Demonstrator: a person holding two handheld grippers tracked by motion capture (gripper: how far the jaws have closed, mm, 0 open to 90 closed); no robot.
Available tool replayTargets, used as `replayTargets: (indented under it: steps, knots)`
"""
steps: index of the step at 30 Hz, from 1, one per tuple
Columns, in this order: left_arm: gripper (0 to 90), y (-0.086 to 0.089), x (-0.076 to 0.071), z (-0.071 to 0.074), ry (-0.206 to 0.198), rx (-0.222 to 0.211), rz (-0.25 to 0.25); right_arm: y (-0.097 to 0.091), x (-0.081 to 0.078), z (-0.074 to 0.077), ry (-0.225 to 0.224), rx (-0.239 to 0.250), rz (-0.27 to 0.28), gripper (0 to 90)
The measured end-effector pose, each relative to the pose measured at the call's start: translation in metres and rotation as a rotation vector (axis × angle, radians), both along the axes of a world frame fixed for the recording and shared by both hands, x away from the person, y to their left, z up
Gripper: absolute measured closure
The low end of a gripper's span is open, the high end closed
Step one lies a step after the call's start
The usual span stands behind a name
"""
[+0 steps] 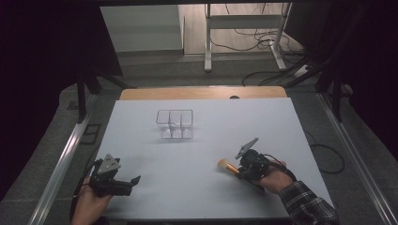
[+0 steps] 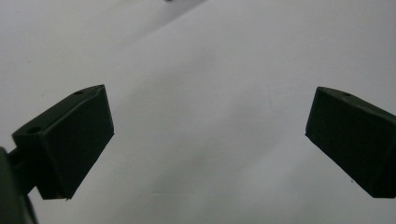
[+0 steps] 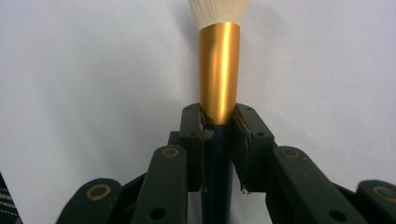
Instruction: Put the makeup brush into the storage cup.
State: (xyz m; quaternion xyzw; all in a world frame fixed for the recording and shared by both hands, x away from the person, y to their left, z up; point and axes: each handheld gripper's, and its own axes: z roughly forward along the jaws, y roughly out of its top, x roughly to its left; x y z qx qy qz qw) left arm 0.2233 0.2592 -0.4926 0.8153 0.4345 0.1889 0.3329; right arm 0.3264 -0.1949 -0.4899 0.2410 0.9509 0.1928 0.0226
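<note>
A makeup brush point(image 3: 218, 70) with a gold metal ferrule, pale bristles and a dark handle is clamped in the right gripper point(image 3: 218, 122). In the right gripper view its two black jaws press against the brush from either side, just where the gold ferrule meets the dark handle, and the bristle end points away from the camera over the white surface. In the high view the brush point(image 1: 227, 166) sits at the near right part of the table, its gold end sticking out to the left of the right gripper point(image 1: 240, 169), low over the tabletop; whether it touches the surface cannot be told. A hand point(image 1: 276, 178) with a plaid sleeve point(image 1: 307, 202) holds this gripper from the near right edge.

Farther off, near the middle of the table and toward its far side, stands a clear organizer point(image 1: 174, 124) with dividers splitting it into compartments. It is well apart from the brush.

At the near left, the left gripper point(image 1: 136, 180) is held by the other hand point(image 1: 91, 202), pointing to the right along the near edge. In the left gripper view its jaws stand wide apart with nothing between them, above the bare white tabletop point(image 2: 210, 93).

The white table point(image 1: 141, 140) has a wooden strip point(image 1: 202, 93) along its far edge. Beyond it, on the floor, are the white legs of a frame point(image 1: 244, 28) and loose cables point(image 1: 263, 42).
</note>
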Motion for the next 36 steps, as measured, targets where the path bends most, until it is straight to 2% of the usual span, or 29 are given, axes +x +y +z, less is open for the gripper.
replayTargets:
  steps: [3, 7, 14, 17, 19, 22, 25, 36]
  knots:
    - [1.5, 0.001, 0.000, 0.000, -0.006, -0.014, -0.020, -0.001, 0.000, 0.001, -0.007, 0.009, -0.007, 74.5]
    - [1.3, 0.002, 0.001, 0.000, -0.005, -0.032, -0.019, -0.003, -0.001, 0.005, -0.014, 0.037, -0.024, 74.5]
    - [0.4, 0.002, 0.001, 0.001, 0.007, -0.107, -0.003, -0.007, -0.002, 0.012, -0.043, 0.081, -0.039, 74.5]
    - [0.1, 0.000, 0.001, 0.002, 0.008, -0.110, -0.004, -0.009, -0.002, 0.017, -0.052, 0.113, -0.049, 74.4]
    - [0.2, -0.002, 0.002, 0.003, 0.024, -0.116, 0.000, -0.010, -0.003, 0.019, -0.066, 0.126, -0.053, 74.4]
    - [2.3, -0.004, 0.003, 0.005, 0.051, -0.100, 0.003, -0.011, -0.003, 0.021, -0.064, 0.142, -0.056, 74.4]
    - [2.2, -0.007, 0.004, 0.005, 0.058, -0.085, 0.007, -0.012, -0.005, 0.024, -0.077, 0.152, -0.058, 74.5]
    - [0.0, -0.013, 0.005, 0.008, 0.074, -0.146, 0.014, -0.015, -0.007, 0.034, -0.130, 0.225, -0.090, 74.5]
